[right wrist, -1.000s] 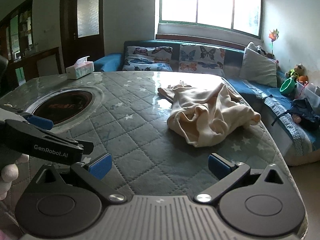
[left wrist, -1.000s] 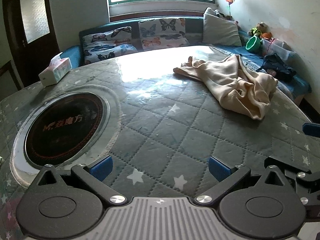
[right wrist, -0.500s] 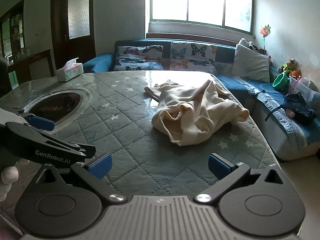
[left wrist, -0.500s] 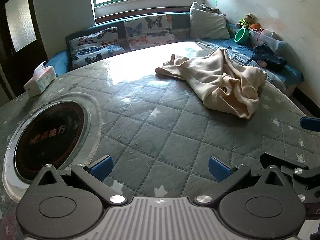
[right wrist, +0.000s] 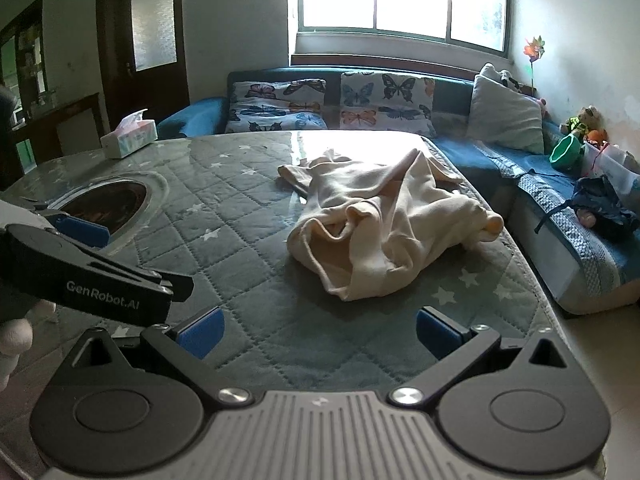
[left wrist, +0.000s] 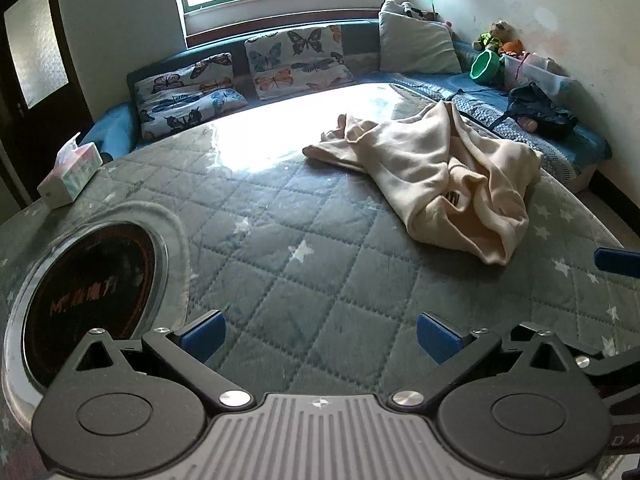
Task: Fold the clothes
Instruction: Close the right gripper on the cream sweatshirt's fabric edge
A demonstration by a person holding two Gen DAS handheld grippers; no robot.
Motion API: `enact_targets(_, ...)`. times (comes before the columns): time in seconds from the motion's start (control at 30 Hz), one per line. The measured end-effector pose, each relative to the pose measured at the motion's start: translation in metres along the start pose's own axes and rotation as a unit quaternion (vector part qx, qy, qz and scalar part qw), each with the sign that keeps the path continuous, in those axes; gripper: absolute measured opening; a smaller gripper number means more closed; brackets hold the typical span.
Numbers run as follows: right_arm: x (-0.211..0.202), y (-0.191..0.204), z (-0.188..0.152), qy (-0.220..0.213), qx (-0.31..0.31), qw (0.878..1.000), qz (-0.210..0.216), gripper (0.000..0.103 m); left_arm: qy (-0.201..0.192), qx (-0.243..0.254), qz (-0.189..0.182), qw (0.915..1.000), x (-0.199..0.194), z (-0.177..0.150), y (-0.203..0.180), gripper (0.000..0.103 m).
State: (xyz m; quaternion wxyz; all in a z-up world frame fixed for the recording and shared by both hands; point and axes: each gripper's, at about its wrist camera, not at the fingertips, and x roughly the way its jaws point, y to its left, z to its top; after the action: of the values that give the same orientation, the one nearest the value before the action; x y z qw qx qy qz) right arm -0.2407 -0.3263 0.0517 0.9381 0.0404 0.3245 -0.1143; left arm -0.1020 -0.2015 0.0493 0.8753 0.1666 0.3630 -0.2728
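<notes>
A cream-coloured garment (left wrist: 440,172) lies crumpled on the right half of the quilted table (left wrist: 280,240); the right wrist view has the same garment (right wrist: 384,224) straight ahead, its hem end nearest me. My left gripper (left wrist: 320,336) is open over bare quilt, well short and left of the cloth, with nothing between its blue pads. My right gripper (right wrist: 320,330) is open too, a short way in front of the garment's near edge. The left gripper's black body (right wrist: 92,280) crosses the left side of the right wrist view.
A round dark hotplate (left wrist: 84,300) is set into the table at the left. A tissue box (left wrist: 70,178) stands at the far left edge. A blue sofa (right wrist: 560,208) with butterfly cushions (right wrist: 384,100), toys and a dark bag (right wrist: 604,208) wraps around the back and right.
Both grippers have moved forward over the table toward the garment, which now looks larger and nearer. Both stayed open. The garment has not moved.
</notes>
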Motion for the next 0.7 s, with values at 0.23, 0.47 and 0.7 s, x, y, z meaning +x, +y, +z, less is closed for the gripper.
enact_targets(0.23,0.016,-0.016,0.014,0.000,0.004,1.000,-0.011,0.103,0.005,-0.002,0.000,1.0000,0.015,0.018,-0.001,0.103)
enact_targets(0.47,0.035,-0.034,0.035,0.000,0.014,1.000,-0.023,0.096,0.001,-0.004,-0.008,1.0000,0.025,0.036,-0.003,0.103)
enact_targets(0.7,0.059,-0.048,0.057,-0.001,0.013,0.999,-0.033,0.082,-0.008,-0.003,-0.012,0.9999,0.034,0.052,-0.004,0.103)
